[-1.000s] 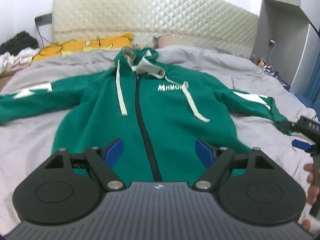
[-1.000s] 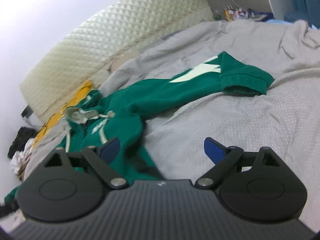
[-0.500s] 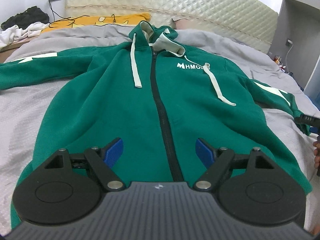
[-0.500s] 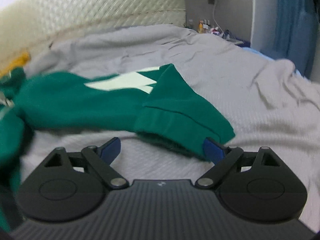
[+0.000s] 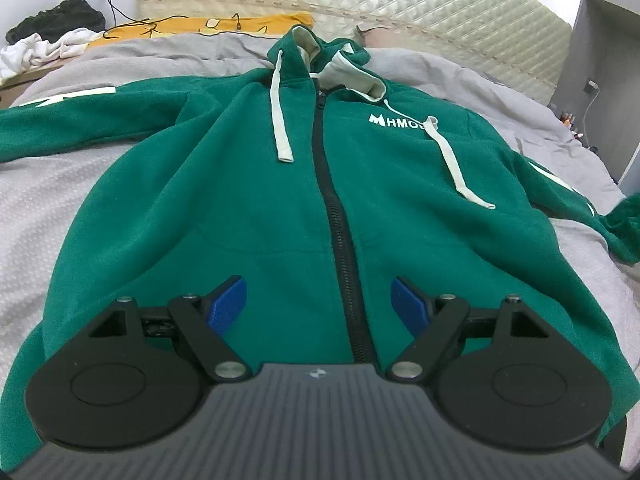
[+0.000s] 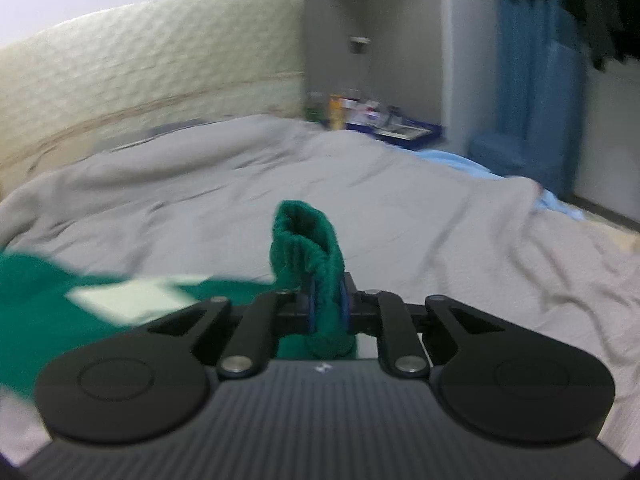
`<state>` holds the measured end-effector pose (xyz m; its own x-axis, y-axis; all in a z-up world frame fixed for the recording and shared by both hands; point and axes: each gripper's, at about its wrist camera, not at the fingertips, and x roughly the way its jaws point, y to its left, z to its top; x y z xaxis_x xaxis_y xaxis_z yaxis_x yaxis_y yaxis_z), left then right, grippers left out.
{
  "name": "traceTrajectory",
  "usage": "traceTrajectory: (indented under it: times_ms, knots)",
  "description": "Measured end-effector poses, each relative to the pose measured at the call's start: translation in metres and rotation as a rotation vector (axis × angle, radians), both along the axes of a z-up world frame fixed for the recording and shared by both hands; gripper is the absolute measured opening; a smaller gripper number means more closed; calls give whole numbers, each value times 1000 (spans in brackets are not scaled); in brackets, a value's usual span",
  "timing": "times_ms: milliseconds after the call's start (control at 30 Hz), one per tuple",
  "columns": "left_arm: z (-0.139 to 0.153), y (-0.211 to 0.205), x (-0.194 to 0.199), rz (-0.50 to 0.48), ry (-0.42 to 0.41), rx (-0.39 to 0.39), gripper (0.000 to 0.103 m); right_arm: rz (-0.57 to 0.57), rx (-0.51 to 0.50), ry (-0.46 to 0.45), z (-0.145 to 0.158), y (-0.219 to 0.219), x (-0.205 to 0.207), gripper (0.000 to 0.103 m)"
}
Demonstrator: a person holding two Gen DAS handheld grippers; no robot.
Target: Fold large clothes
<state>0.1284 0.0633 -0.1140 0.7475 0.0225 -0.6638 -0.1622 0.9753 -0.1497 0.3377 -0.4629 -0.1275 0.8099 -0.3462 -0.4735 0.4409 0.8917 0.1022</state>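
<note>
A green zip hoodie (image 5: 280, 208) lies face up and spread out on a bed under a grey bedspread (image 5: 48, 184), its hood toward the quilted cream headboard (image 5: 440, 12). At the far left of the left wrist view a heap of black and white clothes (image 5: 44, 40) sits at the bed's edge, with a yellow cloth (image 5: 192, 26) and a dark cable beside it near the headboard. The hoodie's sleeve on that side stretches out flat toward the left border, a white patch on it. Two pale drawstrings (image 5: 278, 120) trail down the chest on either side of the dark zipper (image 5: 332, 200), and white lettering sits just right of the zipper. The left gripper (image 5: 319, 306) hovers over the lower front of the hoodie with its jaws wide apart, the blue pads (image 5: 226, 304) standing either side of the zipper line and nothing pinched between them. Further right, the other sleeve runs toward the bed's edge, its cuff end bunched and raised. In the right wrist view (blurred, so details are soft) the right gripper (image 6: 326, 312) has its jaws closing, already pressed on the green sleeve cuff (image 6: 306, 240), which stands up in a crumpled fold above the fingers. The sleeve trails away to the left with its white patch showing. Beyond lie a cluttered bedside shelf (image 6: 372, 120) and a blue curtain (image 6: 528, 92).
</note>
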Motion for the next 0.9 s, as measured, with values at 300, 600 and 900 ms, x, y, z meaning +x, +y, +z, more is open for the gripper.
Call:
traceTrajectory:
  times_ms: [300,600,900]
  knots:
    - [-13,2,18,22,45,-6,83,-268,284,26,-39,-106,-1,3]
    - [-15,0,21,16,41,-14,83,-225,382,-75,-37,-64,-24,7]
    - [-4,-4,-1,-8,0,-17,83,-155,558,-109,-31,16,-52,15]
